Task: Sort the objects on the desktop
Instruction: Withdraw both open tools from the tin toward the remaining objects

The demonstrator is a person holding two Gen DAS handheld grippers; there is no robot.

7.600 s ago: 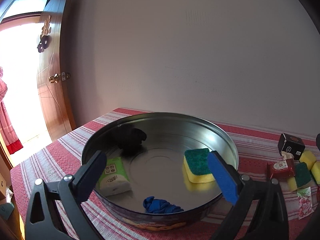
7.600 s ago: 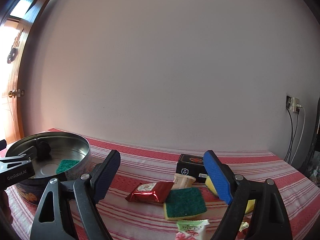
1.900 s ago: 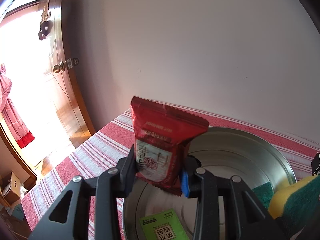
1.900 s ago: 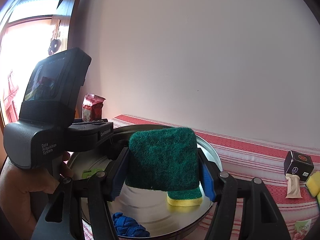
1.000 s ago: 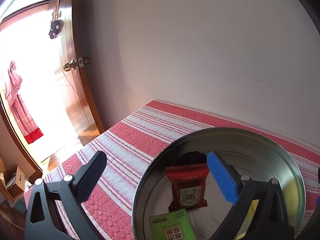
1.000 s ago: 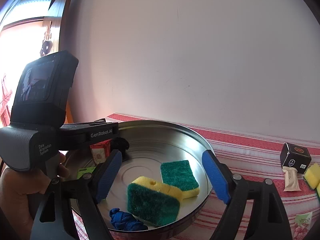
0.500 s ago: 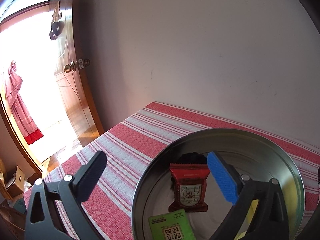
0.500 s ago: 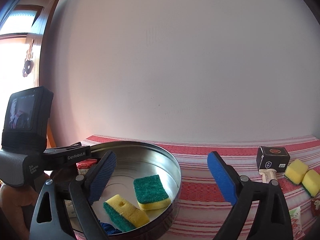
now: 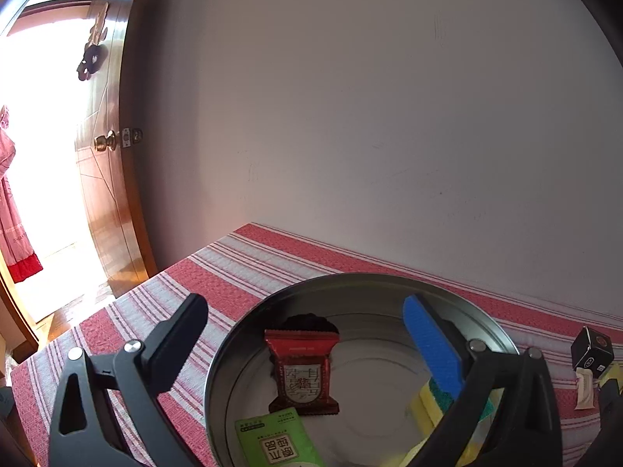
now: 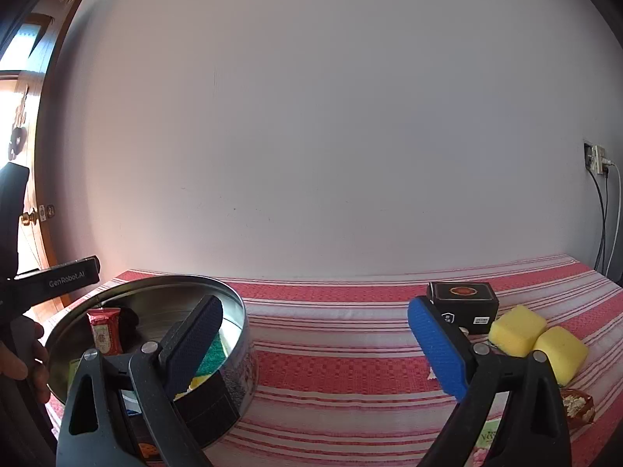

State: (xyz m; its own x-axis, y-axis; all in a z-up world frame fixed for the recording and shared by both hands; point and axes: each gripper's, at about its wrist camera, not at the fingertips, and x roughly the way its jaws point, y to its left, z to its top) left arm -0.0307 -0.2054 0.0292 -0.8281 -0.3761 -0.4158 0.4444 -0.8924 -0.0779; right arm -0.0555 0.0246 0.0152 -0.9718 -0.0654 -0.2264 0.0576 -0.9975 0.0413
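Two yellow sponges (image 10: 537,336) beside black box (image 10: 463,303), tin (image 10: 237,334) well apart.

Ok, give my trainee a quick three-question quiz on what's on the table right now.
1. True or false: the red foil snack packet lies inside the round metal tin.
2. What sits just behind the two yellow sponge blocks? A) black cardboard box B) glass jar C) blue mug
3. Fill in: the right claw holds ____.

Key: 1 true; 2 A; 3 nothing, its jaws are opening with only striped cloth between them.
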